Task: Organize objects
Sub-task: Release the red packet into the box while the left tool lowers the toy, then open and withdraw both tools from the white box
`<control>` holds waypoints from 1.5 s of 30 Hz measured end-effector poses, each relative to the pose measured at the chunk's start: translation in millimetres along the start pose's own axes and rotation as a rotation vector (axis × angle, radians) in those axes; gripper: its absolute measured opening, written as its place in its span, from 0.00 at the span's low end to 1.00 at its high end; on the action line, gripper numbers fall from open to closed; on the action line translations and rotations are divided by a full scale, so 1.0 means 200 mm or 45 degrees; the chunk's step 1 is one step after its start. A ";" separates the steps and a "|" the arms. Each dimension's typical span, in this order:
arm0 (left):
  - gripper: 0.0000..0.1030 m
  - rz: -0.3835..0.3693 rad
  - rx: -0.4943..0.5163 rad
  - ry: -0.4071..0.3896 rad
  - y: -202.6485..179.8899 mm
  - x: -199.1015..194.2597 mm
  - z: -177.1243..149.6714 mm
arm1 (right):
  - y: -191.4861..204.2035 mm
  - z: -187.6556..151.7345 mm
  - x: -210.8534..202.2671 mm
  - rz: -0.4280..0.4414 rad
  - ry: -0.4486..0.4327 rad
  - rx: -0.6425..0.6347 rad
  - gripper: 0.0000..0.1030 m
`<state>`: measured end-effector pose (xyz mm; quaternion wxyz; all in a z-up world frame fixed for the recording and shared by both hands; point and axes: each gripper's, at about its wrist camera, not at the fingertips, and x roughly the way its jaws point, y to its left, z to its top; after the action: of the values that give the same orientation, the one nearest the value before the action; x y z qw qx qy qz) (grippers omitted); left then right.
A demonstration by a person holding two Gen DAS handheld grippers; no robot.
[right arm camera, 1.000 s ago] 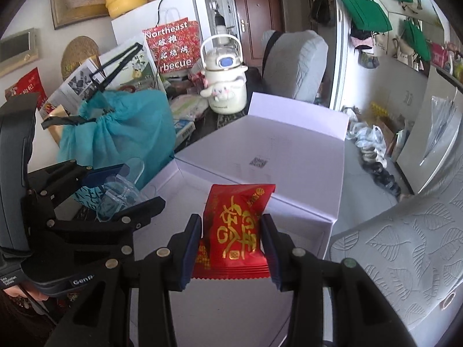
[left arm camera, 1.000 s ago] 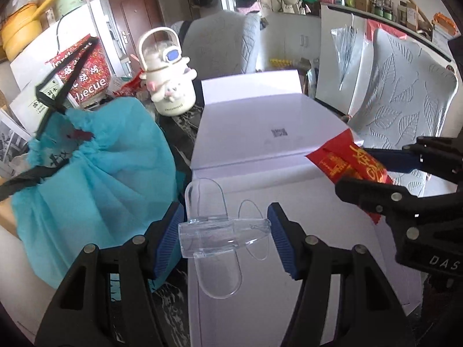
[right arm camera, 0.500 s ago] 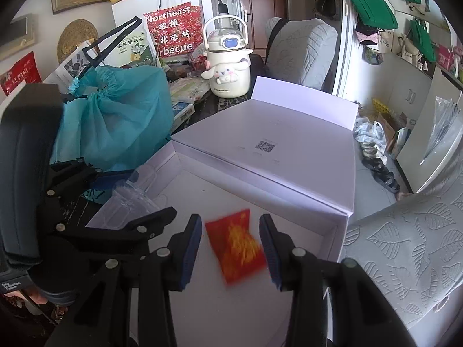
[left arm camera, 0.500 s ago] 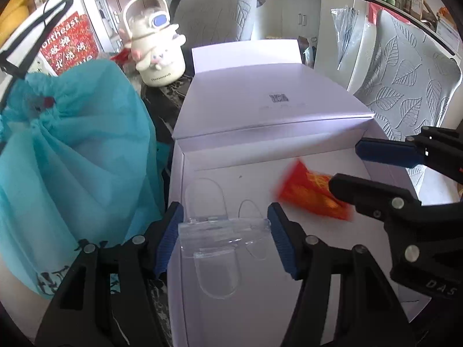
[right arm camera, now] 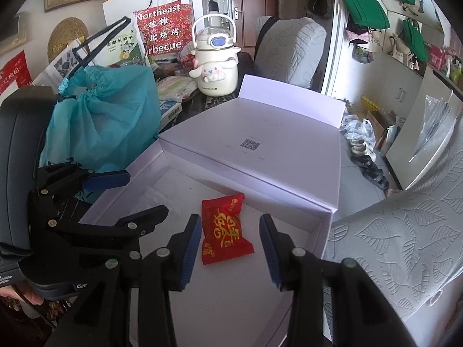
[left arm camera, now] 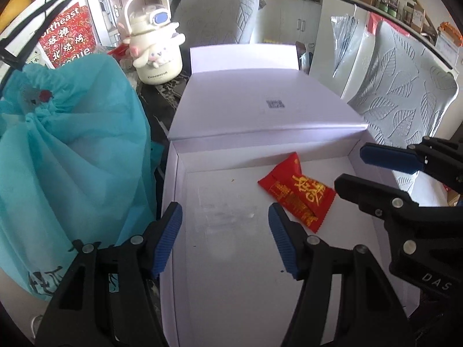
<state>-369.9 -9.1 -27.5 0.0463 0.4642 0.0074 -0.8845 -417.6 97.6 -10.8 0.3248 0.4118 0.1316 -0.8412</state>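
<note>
Red snack packet (right arm camera: 224, 228), printed with gold characters, now lies flat on the floor of the open white box (left arm camera: 315, 303), toward its far right corner; a second ago it was clenched in the right claw (right arm camera: 230, 250), whose blue pads now stand apart on either side of it without touching. The left claw (left arm camera: 224, 238) is likewise released and empty: the clear plastic piece it gripped a second ago shows only as a faint transparent patch (left arm camera: 228, 214) on the box floor ahead of it, too indistinct to confirm. Both items appear deposited, so this placing step looks complete. Teal drawstring bag (left arm camera: 72, 156) stands just beside the box on the tabletop.
</note>
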 end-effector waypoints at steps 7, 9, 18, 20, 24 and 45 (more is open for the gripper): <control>0.59 0.002 -0.022 -0.056 0.02 -0.08 0.02 | 0.00 0.02 -0.06 -0.023 -0.026 0.010 0.41; 0.59 0.003 -0.022 -0.068 0.02 -0.11 0.03 | 0.00 0.02 -0.08 -0.027 -0.034 0.011 0.42; 0.59 0.032 -0.019 -0.128 0.02 -0.23 0.04 | 0.00 0.03 -0.19 -0.060 -0.095 0.023 0.45; 0.60 0.037 -0.027 -0.140 0.03 -0.27 0.04 | 0.01 0.04 -0.23 -0.074 -0.112 0.023 0.47; 0.62 0.076 -0.055 -0.178 0.04 -0.35 0.00 | 0.04 0.04 -0.29 -0.076 -0.140 0.015 0.51; 0.81 0.185 -0.077 -0.299 0.06 -0.89 -0.11 | 0.21 -0.07 -0.76 -0.117 -0.219 0.011 0.65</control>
<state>-250.1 -5.7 105.4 0.1246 0.3551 -0.0051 -0.9265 -313.4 138.5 100.0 0.2942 0.3330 0.1183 -0.8880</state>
